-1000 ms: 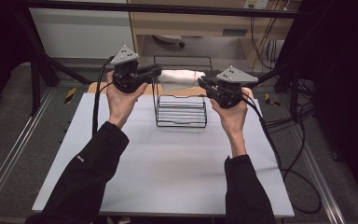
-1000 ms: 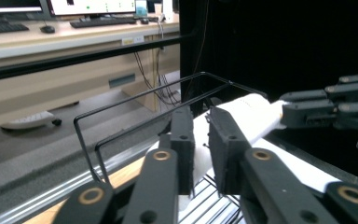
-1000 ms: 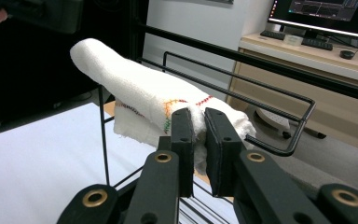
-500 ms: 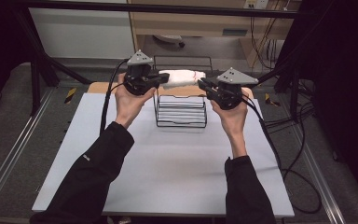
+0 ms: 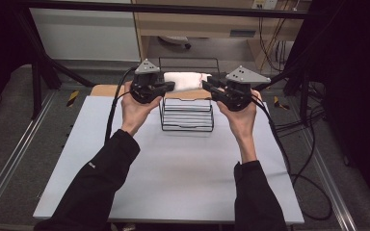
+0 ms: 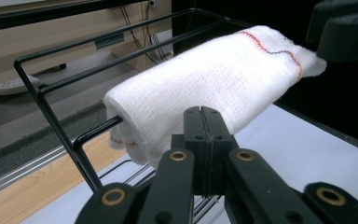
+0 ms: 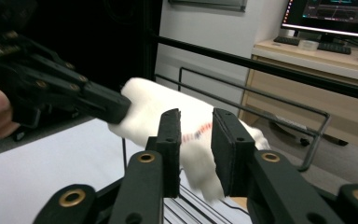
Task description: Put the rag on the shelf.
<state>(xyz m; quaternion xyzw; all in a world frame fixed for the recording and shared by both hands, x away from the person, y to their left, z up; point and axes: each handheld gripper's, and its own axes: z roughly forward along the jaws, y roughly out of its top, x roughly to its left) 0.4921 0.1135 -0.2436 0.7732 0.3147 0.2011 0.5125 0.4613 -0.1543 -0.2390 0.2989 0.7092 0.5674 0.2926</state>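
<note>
My left gripper (image 6: 200, 116) is clamped shut at the rolled towel's (image 5: 185, 80) nine o'clock end; right gripper (image 7: 196, 135) has just parted narrowly around its three o'clock end, atop the wire rack (image 5: 187, 126)

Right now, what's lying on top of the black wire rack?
A rolled white gauze cloth with red-orange stitching lies across the top bars of the black wire rack. Beneath it, lower wire rungs show; the roll hides the rail under its middle.
</note>
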